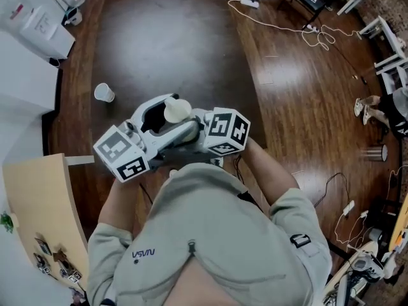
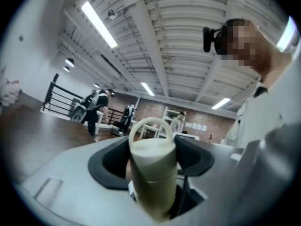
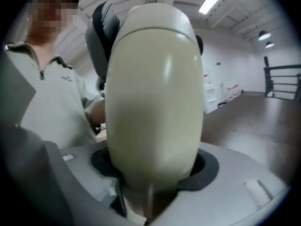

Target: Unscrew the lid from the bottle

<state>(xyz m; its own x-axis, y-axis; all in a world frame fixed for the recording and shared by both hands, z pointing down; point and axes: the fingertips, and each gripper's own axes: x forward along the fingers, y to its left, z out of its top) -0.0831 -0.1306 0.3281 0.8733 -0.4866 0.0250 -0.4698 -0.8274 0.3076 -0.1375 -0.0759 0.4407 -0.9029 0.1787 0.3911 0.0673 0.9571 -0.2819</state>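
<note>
I hold a cream bottle [image 1: 177, 110] in the air in front of my chest, between both grippers. In the left gripper view its body [image 2: 153, 182] runs away from the camera between the dark pads, and the lid [image 2: 151, 149] with a loop handle [image 2: 150, 122] is at the far end. My left gripper [image 2: 153, 161] is shut on it. In the right gripper view the bottle [image 3: 153, 102] fills the middle of the frame. My right gripper [image 3: 153, 171] is shut on it, the pads tight against its sides. In the head view the left gripper [image 1: 155, 116] and right gripper [image 1: 199, 129] meet at the bottle.
Below is a dark wooden floor [image 1: 191, 37]. A white paper cup [image 1: 104, 92] stands on it at the left. A white box [image 1: 38, 21] sits top left, a pale wooden panel [image 1: 41, 203] lower left. Cables [image 1: 306, 30] trail at the upper right.
</note>
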